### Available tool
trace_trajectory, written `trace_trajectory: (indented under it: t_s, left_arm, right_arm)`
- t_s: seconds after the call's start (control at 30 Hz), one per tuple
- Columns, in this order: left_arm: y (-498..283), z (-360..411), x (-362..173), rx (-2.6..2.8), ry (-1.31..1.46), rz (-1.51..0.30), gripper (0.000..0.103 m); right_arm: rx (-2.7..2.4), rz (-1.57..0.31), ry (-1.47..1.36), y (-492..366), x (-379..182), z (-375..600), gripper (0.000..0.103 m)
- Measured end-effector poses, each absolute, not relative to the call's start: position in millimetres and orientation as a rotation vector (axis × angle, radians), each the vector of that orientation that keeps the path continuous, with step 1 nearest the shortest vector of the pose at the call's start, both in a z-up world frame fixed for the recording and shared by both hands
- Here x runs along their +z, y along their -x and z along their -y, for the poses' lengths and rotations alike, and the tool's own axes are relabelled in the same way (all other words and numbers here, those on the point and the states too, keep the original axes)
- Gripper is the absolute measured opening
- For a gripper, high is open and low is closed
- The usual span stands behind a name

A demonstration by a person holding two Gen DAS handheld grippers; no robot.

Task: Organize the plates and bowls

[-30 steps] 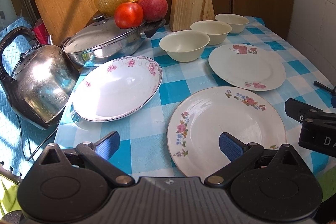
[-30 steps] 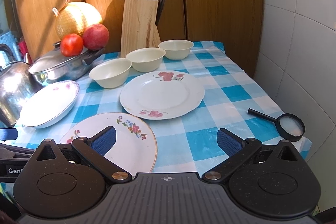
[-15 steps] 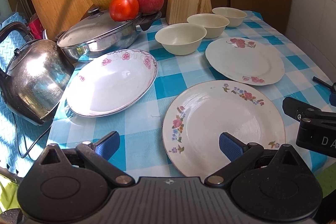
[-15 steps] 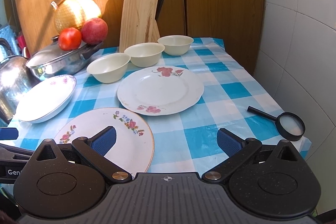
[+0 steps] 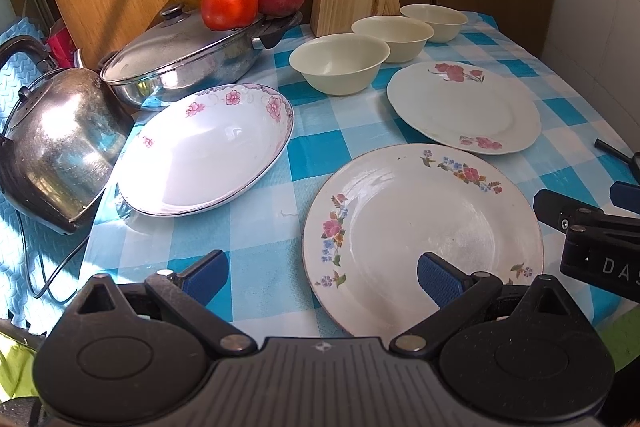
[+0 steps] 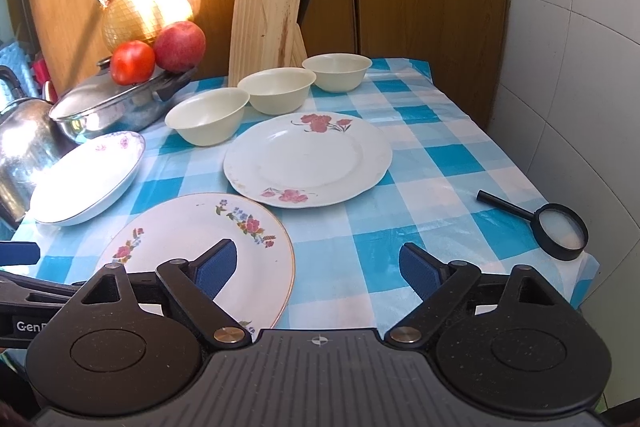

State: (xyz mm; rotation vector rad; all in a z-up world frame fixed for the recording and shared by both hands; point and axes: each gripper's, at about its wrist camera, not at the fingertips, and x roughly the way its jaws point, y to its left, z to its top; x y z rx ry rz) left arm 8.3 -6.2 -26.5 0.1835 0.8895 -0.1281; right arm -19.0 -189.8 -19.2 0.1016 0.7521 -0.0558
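So the closest thing to work with is the multicolour-flower plate [image 5: 424, 239], lying flat at the near edge of the checked tablecloth [image 6: 432, 163]. It sits right under and ahead of both tools: the left gripper [image 5: 322, 277] has its right pad hanging over the plate's near rim, and the right gripper [image 6: 320, 269] has its left pad over the same plate's right side. Neither touches it as far as the views show. Left gripper is spread wide with nothing in it; the right one's jaws are closing a bit, nothing between them either.

A round plate has no long axis, so what counts is which rim is reachable, and the near rim faces both hands about equally.

Just beyond it is the red-flower plate [image 6: 308, 159], closer to the right hand's side. To the left, the pink-rimmed deep plate [image 5: 208, 151] rests just beside the kettle [image 5: 56, 147] and the lidded pan [image 5: 192, 55], maybe tilted against them. Three cream bowls [image 6: 276, 95] line up at the back by the knife block [image 6: 268, 27], apart from each other, unstacked.

Nothing blocks the near plate. The magnifying glass [image 6: 552, 227] lies well off to the right.
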Motion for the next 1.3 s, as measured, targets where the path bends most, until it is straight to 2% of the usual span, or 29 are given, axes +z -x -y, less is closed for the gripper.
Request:
trace_trajectory:
  t_s: [0.13, 0.57, 1.03, 1.3]
  left_arm:
    - [-10, 7, -28, -0.132, -0.189, -0.895, 0.097]
    - [-15, 12, -33, -0.144, -0.199, -0.916, 0.097]
    - [-20, 14, -41, -0.164, -0.187, -0.962, 0.095]
    - [-21, 21, -46, -0.153, -0.225, -0.960, 0.095]
  right_arm:
    - [-0.046, -0.768, -0.110, 18, -21, 190, 0.081]
    - [-0.033, -0.797, -0.119, 13, -25, 189, 0.078]
    - [-0.021, -0.837, -0.120, 7, -31, 189, 0.063]
    - [-0.020, -0.863, -0.122, 3, -36, 189, 0.063]
